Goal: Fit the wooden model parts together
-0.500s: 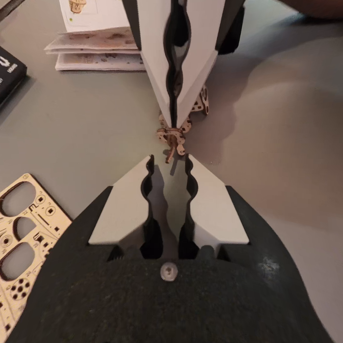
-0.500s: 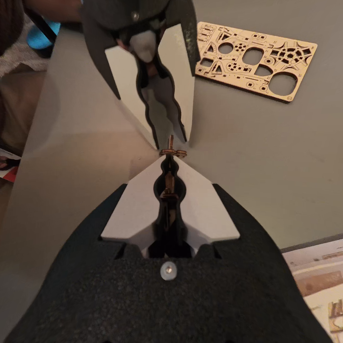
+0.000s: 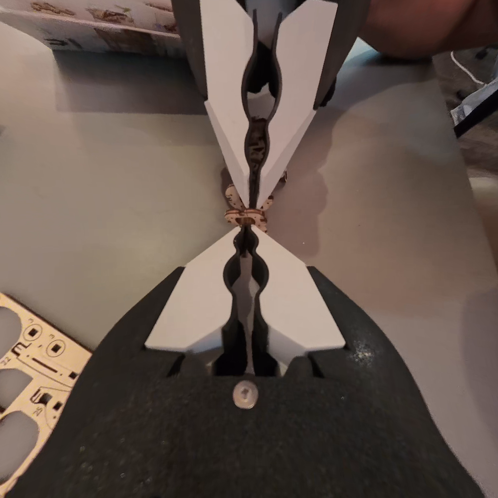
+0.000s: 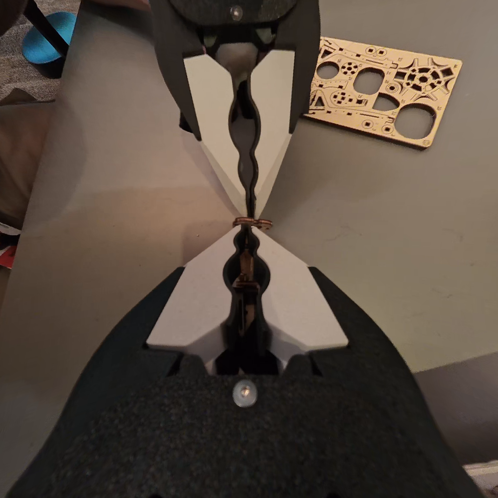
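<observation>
My two grippers meet tip to tip above the grey table (image 3: 107, 188). My right gripper (image 4: 246, 230) is shut on a small wooden model assembly (image 4: 246, 272), which runs back between its white fingers (image 4: 291, 296). A flat wooden part (image 4: 252, 222) sits crosswise at the tips. My left gripper (image 3: 245, 230) is shut on a thin wooden piece that sticks out of that flat wooden part (image 3: 244, 218). In the left wrist view the right gripper (image 3: 252, 204) comes in from the top. In the right wrist view the left gripper (image 4: 250, 211) comes in from the top.
A laser-cut wooden sheet (image 4: 377, 89) with cut-out holes lies flat on the table; it also shows in the left wrist view (image 3: 27, 377). A stack of instruction booklets (image 3: 107, 24) lies at the far side. A person's arm (image 3: 431, 24) is behind the right gripper. A blue object (image 4: 45, 40) lies off the table edge. The tips of both grippers are at nearly the same place.
My left gripper was open and a little short of the protruding wooden piece; it has moved forward and shut on it. The right gripper still holds the assembly.
</observation>
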